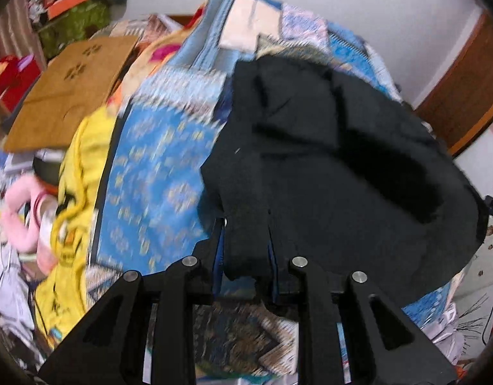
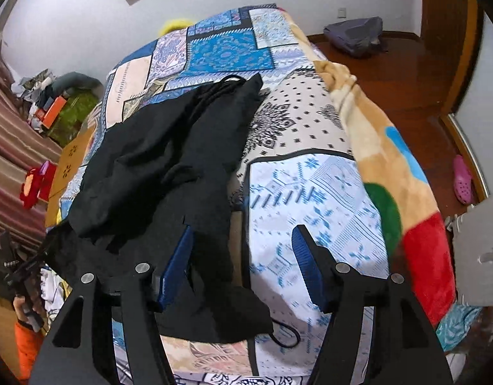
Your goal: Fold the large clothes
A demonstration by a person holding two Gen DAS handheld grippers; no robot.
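Left tool (image 1: 246,237) clenches a hem of the crumpled black cloth garment (image 1: 326,160) ahead on the patchwork bed (image 2: 214,45); right tool (image 2: 243,266) gapes, released. Mid-fold: next, regrip beside it.

Matt black cloth garment (image 2: 156,166); glossy wood floor (image 2: 403,96).

The garment (image 2: 156,166) is plain black, unpatterned. Beneath it the bedspread (image 2: 220,48) is a patchwork — bright blue panels with pale florals, cream blocks, white squares with black dots and mandalas, and white with light-blue geometric motifs. A plush blanket (image 2: 384,173) is tan with blue, green and red patches. Both gripper frames are black — the right gripper (image 2: 243,266) has dark blue pads. A yellow cloth (image 1: 73,173) carries black markings; a pink shoe (image 2: 463,179) sits on reddish-brown floor.
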